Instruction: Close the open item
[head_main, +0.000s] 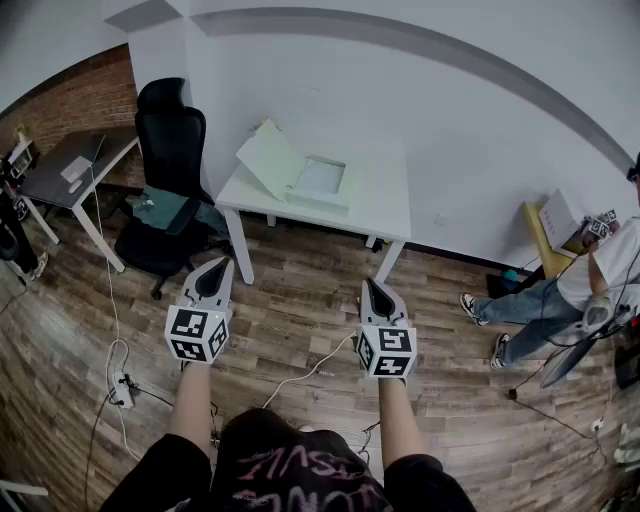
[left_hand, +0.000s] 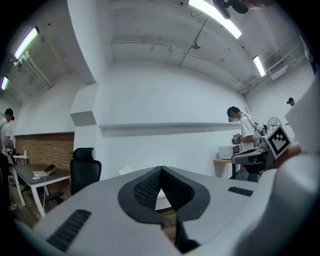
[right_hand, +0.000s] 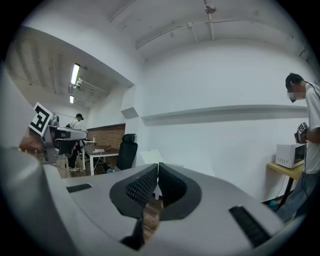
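Observation:
A pale green box (head_main: 318, 181) lies open on the white table (head_main: 385, 205) against the far wall, its lid (head_main: 270, 158) tilted up at the left. Both grippers hang over the wooden floor, well short of the table. In the head view my left gripper (head_main: 222, 263) is shut, and my right gripper (head_main: 371, 284) beside it is shut too. In the left gripper view the ribbed pads (left_hand: 148, 188) meet at the tip with nothing between them. The pads (right_hand: 140, 186) in the right gripper view also meet, and they hold nothing.
A black office chair (head_main: 170, 150) stands left of the table, with a dark desk (head_main: 70, 165) further left. A person (head_main: 560, 290) sits at the right near a fan (head_main: 590, 330) and a yellow shelf (head_main: 535, 235). Cables (head_main: 300, 375) and a power strip (head_main: 120, 390) lie on the floor.

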